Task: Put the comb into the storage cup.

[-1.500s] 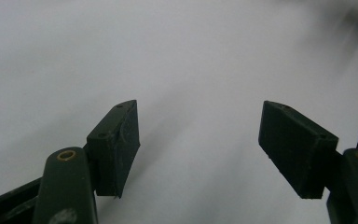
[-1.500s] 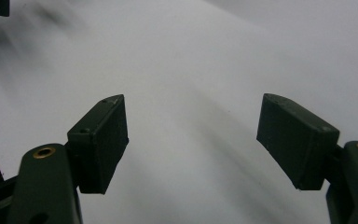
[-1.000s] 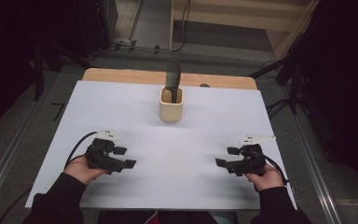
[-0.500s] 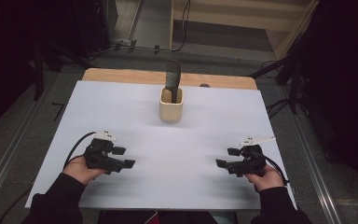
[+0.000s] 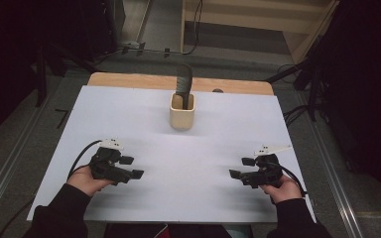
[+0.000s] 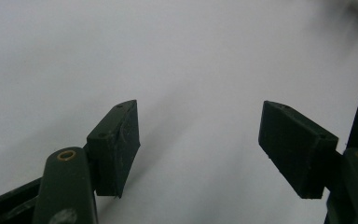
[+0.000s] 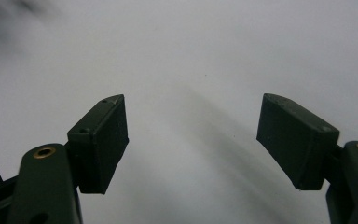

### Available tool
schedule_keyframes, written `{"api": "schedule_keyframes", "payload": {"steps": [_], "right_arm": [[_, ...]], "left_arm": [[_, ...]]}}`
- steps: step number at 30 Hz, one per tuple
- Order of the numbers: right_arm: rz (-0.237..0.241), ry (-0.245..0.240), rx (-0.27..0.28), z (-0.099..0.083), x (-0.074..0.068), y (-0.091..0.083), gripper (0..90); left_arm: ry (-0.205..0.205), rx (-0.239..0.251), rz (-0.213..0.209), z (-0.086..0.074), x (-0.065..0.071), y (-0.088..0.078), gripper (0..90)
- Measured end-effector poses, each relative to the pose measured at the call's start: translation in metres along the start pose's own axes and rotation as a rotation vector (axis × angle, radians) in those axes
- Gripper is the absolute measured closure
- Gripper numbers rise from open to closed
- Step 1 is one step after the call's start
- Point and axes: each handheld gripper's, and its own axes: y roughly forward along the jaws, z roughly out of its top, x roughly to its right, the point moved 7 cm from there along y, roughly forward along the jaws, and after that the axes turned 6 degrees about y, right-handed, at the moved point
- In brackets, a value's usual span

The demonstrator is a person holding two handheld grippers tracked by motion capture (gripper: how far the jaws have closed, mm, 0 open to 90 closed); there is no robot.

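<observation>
Change vs earlier: none; both hands parked, same spots.
Left gripper (image 5: 135, 167): jaws apart, nothing between, resting on white sheet (image 5: 203, 163).
Right gripper (image 5: 239, 168): same, released.
Cup (image 5: 182, 111): far centre, upright w/ dark tool (image 5: 183, 82) inside, well apart from both; judged start pose.

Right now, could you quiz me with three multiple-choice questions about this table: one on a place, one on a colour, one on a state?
1. Where does the beige cup stand?
A. far middle of the white sheet
B. beside the left gripper
C. on the floor

2. What colour is the brush in it?
A. red
B. dark grey
C. yellow

3. How are the right gripper's jaws?
A. closed on the cup
B. closed on nothing
C. open, empty

Answers: A, the high view shows it centred, far from both grippers; B, the brush looks dark; C, bare sheet lies between the pads.
</observation>
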Motion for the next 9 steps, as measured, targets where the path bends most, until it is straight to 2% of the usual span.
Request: {"api": "schedule_keyframes", "payload": {"steps": [9], "right_arm": [[0.003, 0.004, -0.006, -0.0005, 0.0004, 0.0004, 22.7]], "left_arm": [[0.000, -0.003, -0.001, -0.0007, -0.0003, 0.0008, 29.6]]}}
